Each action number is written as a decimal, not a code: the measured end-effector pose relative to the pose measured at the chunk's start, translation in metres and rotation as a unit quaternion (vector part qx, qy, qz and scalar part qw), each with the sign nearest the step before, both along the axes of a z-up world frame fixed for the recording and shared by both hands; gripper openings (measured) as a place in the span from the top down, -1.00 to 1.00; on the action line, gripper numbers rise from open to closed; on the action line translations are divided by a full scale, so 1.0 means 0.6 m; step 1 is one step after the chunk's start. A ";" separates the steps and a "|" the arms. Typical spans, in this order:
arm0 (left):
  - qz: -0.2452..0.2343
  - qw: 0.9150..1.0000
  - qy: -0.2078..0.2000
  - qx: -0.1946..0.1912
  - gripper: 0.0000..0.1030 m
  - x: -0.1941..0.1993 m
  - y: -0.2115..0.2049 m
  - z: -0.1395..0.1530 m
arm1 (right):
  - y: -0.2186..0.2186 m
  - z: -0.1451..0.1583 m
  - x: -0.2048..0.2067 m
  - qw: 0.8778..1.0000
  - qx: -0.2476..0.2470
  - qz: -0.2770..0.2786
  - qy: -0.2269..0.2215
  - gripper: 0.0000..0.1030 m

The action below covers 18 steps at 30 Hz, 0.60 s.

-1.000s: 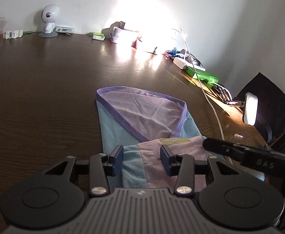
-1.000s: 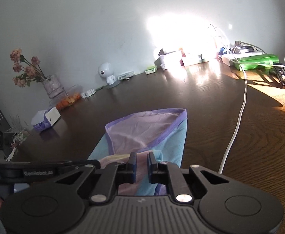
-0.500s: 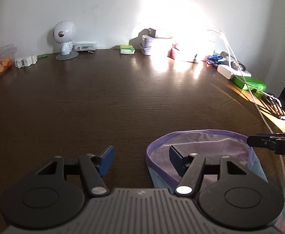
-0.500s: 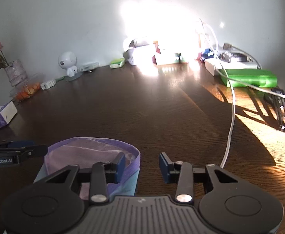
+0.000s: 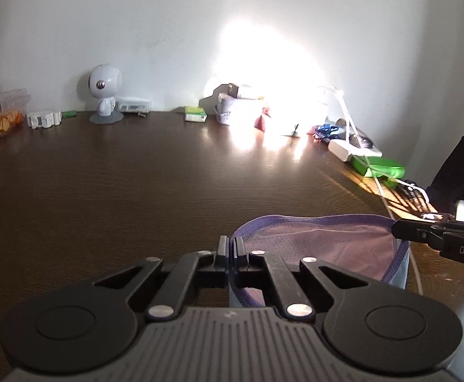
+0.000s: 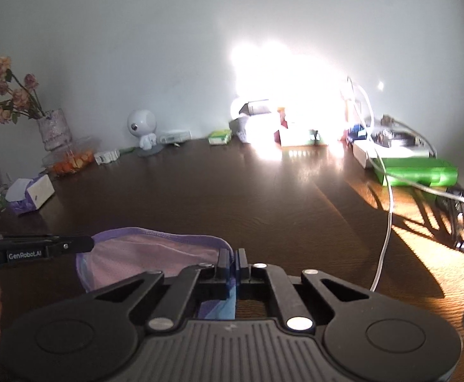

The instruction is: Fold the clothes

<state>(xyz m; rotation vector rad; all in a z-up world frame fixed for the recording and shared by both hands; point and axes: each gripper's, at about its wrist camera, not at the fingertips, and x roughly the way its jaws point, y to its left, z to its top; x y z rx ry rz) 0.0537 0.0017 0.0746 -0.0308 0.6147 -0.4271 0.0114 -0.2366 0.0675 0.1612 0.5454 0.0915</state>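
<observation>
I have both the left gripper point(image 5: 231, 248) and the right gripper point(image 6: 232, 259) clamped on the purple hem of the garment point(image 5: 324, 242), lifted at the near table point(image 5: 136, 191) edge; I judge the fold goes toward 12 o'clock, avoiding the white cable point(image 6: 384, 238) at 2 o'clock.

A dark brown wooden table point(image 5: 136, 191) fills the room's foreground, its grain catching warm sunlight on the right side. Behind it stands a plain pale wall point(image 5: 136, 31), where a strong glare point(image 5: 263, 73) washes out the middle. Along the table's far edge sit a small white round-headed figure point(image 5: 104, 95), a vase of dried flowers point(image 6: 52, 127), a green box point(image 6: 419, 172) and a white cable point(image 6: 386, 222).
</observation>
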 end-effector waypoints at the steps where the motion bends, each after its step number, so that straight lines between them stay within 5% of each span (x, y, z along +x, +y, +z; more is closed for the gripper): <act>1: -0.003 1.000 -0.007 -0.001 0.96 -0.018 0.004 0.006 | 0.002 0.007 -0.020 1.000 -0.005 0.005 -0.007 0.95; 7: -0.023 1.000 -0.017 -0.001 0.95 -0.150 0.033 -0.003 | 0.019 0.012 -0.148 0.999 -0.022 0.035 -0.021 0.96; 12: -0.026 0.998 0.056 -0.012 0.89 -0.221 0.070 -0.068 | 0.038 -0.035 -0.245 0.997 -0.040 0.062 0.037 0.91; 15: -0.002 0.997 0.059 -0.043 0.84 -0.232 0.107 -0.055 | 0.026 -0.028 -0.285 0.997 -0.020 0.060 0.040 0.70; 17: 0.000 0.997 0.041 -0.060 0.66 -0.227 0.111 -0.033 | 0.016 -0.004 -0.297 0.998 0.001 0.060 0.010 0.46; 18: -0.004 0.998 0.028 -0.064 0.28 -0.220 0.101 -0.023 | 0.014 0.009 -0.297 0.998 0.011 0.061 -0.009 0.42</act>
